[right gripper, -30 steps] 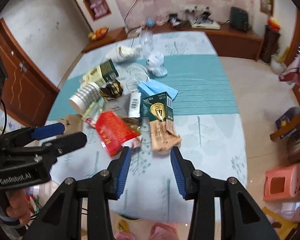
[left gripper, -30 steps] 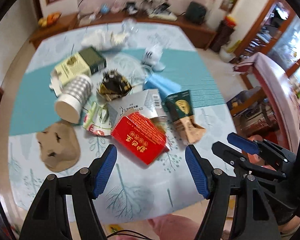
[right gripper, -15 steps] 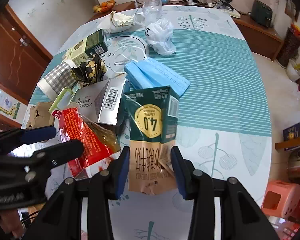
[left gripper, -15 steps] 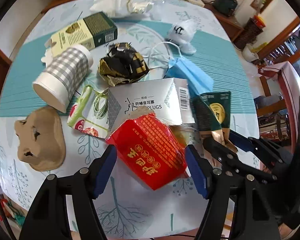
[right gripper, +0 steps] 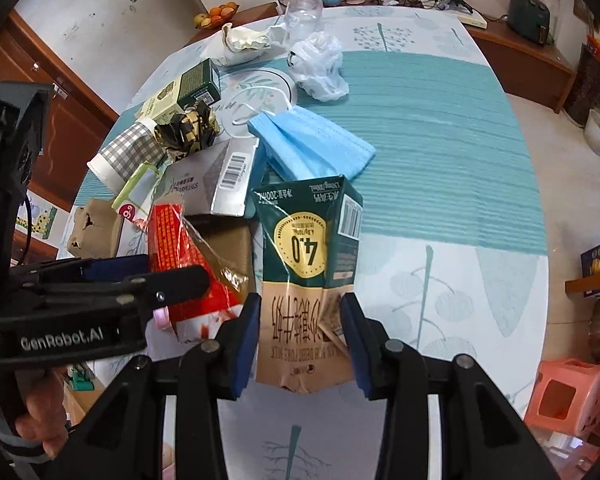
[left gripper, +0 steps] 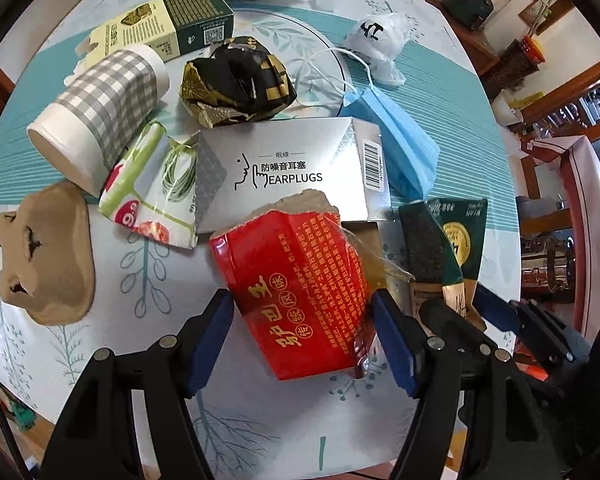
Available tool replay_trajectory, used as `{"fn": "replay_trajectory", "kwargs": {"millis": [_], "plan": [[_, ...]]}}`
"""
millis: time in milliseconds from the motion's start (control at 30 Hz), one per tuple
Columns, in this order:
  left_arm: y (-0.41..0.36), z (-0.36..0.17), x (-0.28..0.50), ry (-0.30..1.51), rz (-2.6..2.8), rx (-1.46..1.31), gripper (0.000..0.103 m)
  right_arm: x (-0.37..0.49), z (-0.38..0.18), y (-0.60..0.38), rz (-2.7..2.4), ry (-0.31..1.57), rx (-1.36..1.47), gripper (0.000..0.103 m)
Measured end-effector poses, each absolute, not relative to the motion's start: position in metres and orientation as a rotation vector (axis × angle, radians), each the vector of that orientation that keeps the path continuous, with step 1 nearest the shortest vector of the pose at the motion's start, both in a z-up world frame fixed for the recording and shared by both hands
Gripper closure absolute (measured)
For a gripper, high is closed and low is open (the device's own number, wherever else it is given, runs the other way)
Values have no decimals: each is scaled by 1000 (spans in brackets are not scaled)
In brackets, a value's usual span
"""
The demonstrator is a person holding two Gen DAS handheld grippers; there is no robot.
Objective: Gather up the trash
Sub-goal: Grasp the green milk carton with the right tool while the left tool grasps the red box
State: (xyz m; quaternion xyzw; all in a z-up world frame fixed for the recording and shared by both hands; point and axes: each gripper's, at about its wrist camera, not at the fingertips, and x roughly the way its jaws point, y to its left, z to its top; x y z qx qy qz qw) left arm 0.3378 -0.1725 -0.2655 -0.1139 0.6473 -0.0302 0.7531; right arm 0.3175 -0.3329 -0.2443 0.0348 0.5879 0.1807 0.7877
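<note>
A pile of trash lies on the patterned table (left gripper: pixel 148 280). My left gripper (left gripper: pixel 300 336) points down, open, astride a red box (left gripper: pixel 300 292) in torn plastic wrap. A gap shows at its left pad; its right pad is at the wrap's edge. My right gripper (right gripper: pixel 300 340) is open around the flattened brown end of a green milk carton (right gripper: pixel 308 248), pads close beside it. In the right wrist view the left gripper (right gripper: pixel 152 272) reaches over the red box (right gripper: pixel 180 256). The right gripper (left gripper: pixel 460 304) and carton (left gripper: pixel 456 236) also show in the left wrist view.
Behind lie a silver earplugs box (left gripper: pixel 284 168), blue mask (left gripper: pixel 396 136), checked paper cup (left gripper: pixel 100 108), black-gold wrapper (left gripper: pixel 236 80), green tea box (left gripper: pixel 168 24), snack wrapper (left gripper: pixel 152 188), brown pulp piece (left gripper: pixel 44 252) and white bag (left gripper: pixel 384 36). A pink stool (right gripper: pixel 568 400) stands beyond the table edge.
Both grippers have sunk toward the pile. The red box now sits between the left jaws and the milk carton between the right jaws; neither opening looks different.
</note>
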Motion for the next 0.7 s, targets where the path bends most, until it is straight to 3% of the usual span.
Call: {"fn": "replay_trajectory", "kwargs": {"millis": [267,467,700], "plan": [[-175,-270,337,1415,-70,-259,34,313,-244,-332,375,1257,79,62],[-176,-263,327,1398,-87,-219,47,306,-244,-332,381,1258,100,63],[-168,-252,303,1376,-81,-165,53,293,-239,-329,378,1254,137,65]]}}
